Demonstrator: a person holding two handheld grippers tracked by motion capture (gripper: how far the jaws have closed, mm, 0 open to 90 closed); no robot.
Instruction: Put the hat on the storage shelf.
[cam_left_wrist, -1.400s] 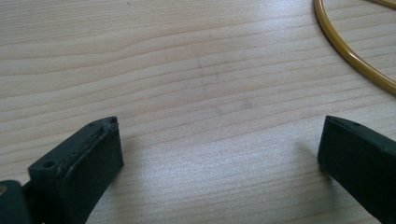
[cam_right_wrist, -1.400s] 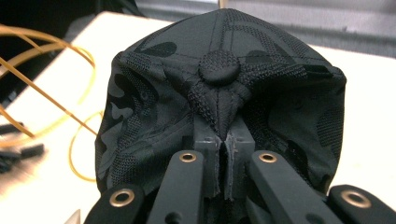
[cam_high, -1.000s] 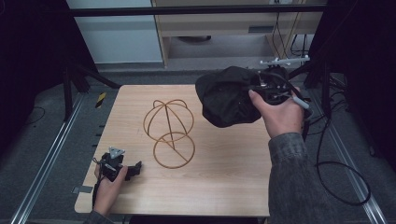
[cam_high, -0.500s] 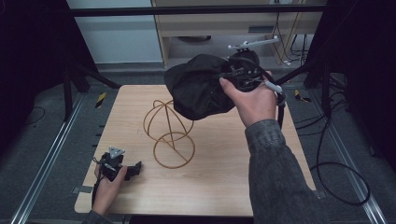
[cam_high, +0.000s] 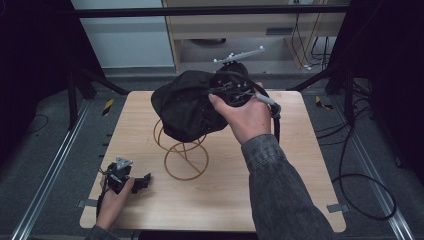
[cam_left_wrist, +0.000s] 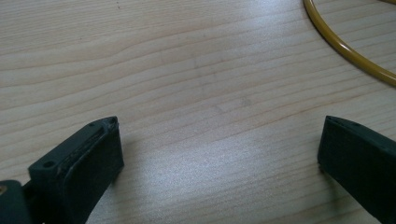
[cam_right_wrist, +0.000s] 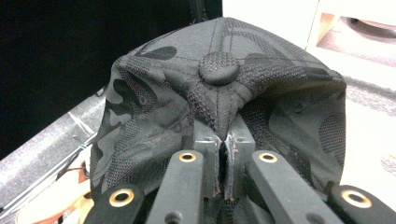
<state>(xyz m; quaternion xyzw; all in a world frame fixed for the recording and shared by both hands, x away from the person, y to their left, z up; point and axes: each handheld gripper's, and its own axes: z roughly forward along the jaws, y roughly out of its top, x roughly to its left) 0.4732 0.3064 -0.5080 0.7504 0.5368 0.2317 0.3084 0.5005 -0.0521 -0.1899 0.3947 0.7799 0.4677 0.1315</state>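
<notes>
While the wooden bench (cam_high: 280, 165) carries everything, the landmark on it is the yellow wire hat stand (cam_high: 184, 150), a round base ring with a wire globe rising from it, standing near the bench's middle. Largest after the bench is the black camouflage cap (cam_high: 186, 104), which hangs in the air directly above the stand's globe, its lower edge overlapping the top wires in the high view; whether fabric touches wire cannot be told. In the right gripper view the cap (cam_right_wrist: 219, 98) shows its crown button and stitched panels, bunched just ahead of the fingers. The right gripper (cam_high: 231, 89) sits at the cap's far-right side, above and right of the stand, held in the person's right hand (cam_high: 245, 117); its fingers (cam_right_wrist: 208, 163) are pressed together, pinching the cap's fabric. The left gripper (cam_high: 142, 182) rests on the bench near the stand's base ring, toward the person's side and to the left, with its fingers (cam_left_wrist: 84, 163) spread wide over bare wood and nothing between them.
</notes>
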